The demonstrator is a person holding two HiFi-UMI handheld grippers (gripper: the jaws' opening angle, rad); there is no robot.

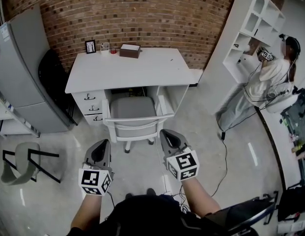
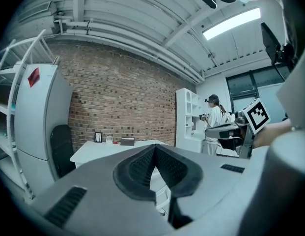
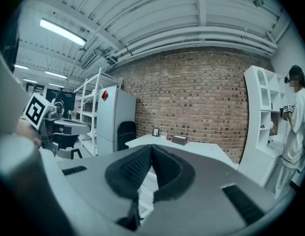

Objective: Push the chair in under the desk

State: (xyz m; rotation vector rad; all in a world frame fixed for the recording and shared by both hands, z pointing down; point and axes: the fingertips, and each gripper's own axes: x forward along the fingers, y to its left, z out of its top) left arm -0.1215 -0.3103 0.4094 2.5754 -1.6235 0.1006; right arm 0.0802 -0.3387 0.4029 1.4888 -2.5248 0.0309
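Note:
A white desk (image 1: pixel 127 68) stands against the brick wall. The chair (image 1: pixel 134 127), with a grey seat and a white frame, sits in the desk's knee gap with its seat partly under the top and its backrest toward me. My left gripper (image 1: pixel 103 143) and right gripper (image 1: pixel 165 132) hover side by side just short of the backrest, apart from it. Both are shut with nothing between the pads. In the left gripper view the left gripper (image 2: pixel 154 147) points at the desk (image 2: pixel 108 149). In the right gripper view the right gripper (image 3: pixel 151 147) does too, with the desk (image 3: pixel 201 149) beyond it.
A grey cabinet (image 1: pixel 19 73) and a black chair (image 1: pixel 51 73) stand left of the desk, and a folding chair (image 1: pixel 19 163) is at lower left. A white shelf unit (image 1: pixel 255 18) and a person (image 1: pixel 270 77) are at right. A cable (image 1: pixel 225 151) runs over the floor. A picture frame (image 1: pixel 90 46) and a box (image 1: pixel 129 50) sit on the desk.

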